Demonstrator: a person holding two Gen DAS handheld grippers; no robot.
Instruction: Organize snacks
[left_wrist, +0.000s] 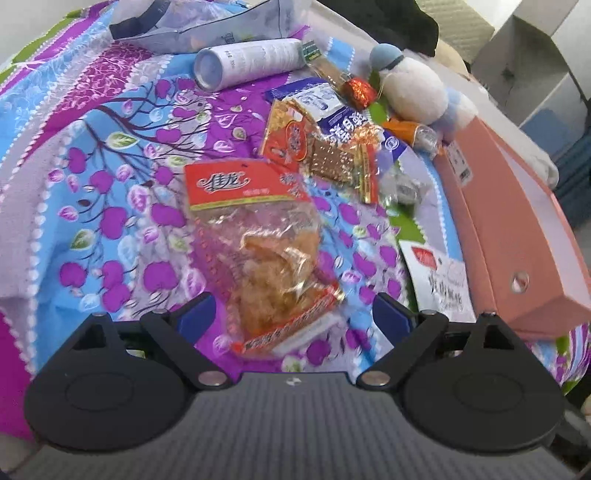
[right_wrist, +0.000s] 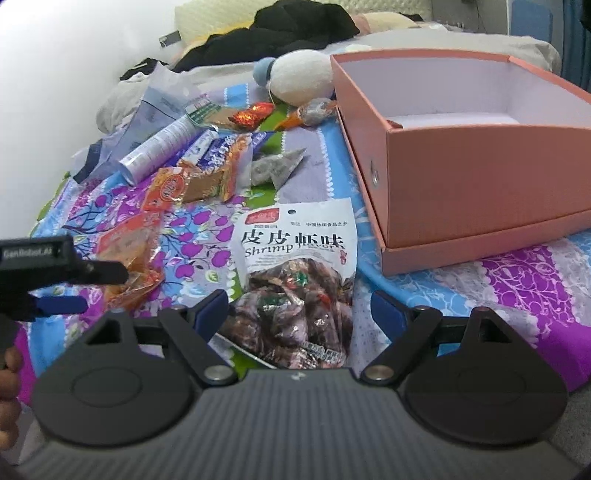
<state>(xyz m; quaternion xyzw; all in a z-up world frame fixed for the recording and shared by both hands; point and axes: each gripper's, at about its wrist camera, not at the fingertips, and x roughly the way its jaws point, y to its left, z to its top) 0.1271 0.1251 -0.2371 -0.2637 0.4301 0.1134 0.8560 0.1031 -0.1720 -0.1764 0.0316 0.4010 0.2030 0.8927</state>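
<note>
Pickup is the step in hand: both grippers, left gripper (left_wrist: 293, 314) over the red-topped snack pack (left_wrist: 258, 254) and right gripper (right_wrist: 297, 312) over the shrimp-flavour bag (right_wrist: 295, 273) just beside the empty pink box (right_wrist: 461, 147), stand wide open, holding nothing, and next must descend and close.

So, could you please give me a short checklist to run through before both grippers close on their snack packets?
1. Left gripper open: ok.
2. Red-topped packet between the left fingers: ok.
3. Right gripper open: ok.
4. Shrimp packet between the right fingers: ok.
5. Pink box open with room inside: ok.
6. Pads low enough to grip rather than slide over the packets: cannot tell.
</note>
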